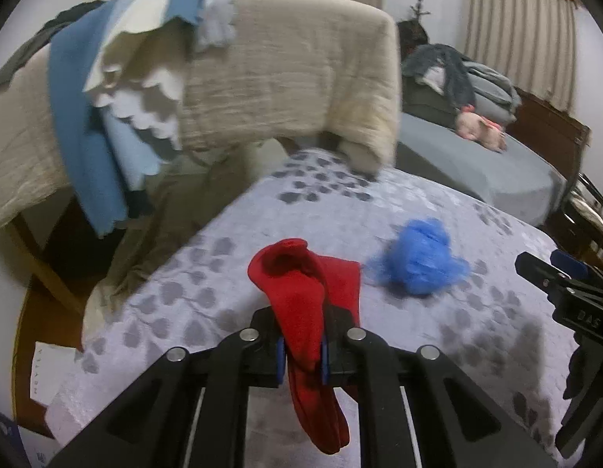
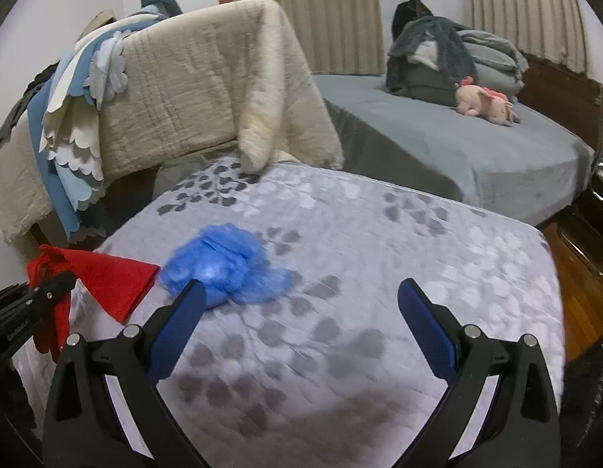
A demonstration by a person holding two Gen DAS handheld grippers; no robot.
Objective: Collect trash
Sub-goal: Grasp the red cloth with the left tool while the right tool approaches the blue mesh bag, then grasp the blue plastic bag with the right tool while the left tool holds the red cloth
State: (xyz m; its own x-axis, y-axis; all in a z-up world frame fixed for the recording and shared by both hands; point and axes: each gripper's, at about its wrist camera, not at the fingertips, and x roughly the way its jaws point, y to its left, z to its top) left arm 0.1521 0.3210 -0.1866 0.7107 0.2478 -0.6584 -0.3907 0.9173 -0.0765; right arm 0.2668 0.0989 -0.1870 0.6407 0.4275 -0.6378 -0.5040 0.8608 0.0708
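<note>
Motion is blurring the blue wad [image 2: 223,269], so its material is staying unclear. One red cloth [image 1: 301,312] and one wad are showing on the bedspread [image 2: 360,253]. The left gripper [image 1: 301,355] is clamping the cloth; the right gripper [image 2: 301,312] is gaping beside the wad
</note>
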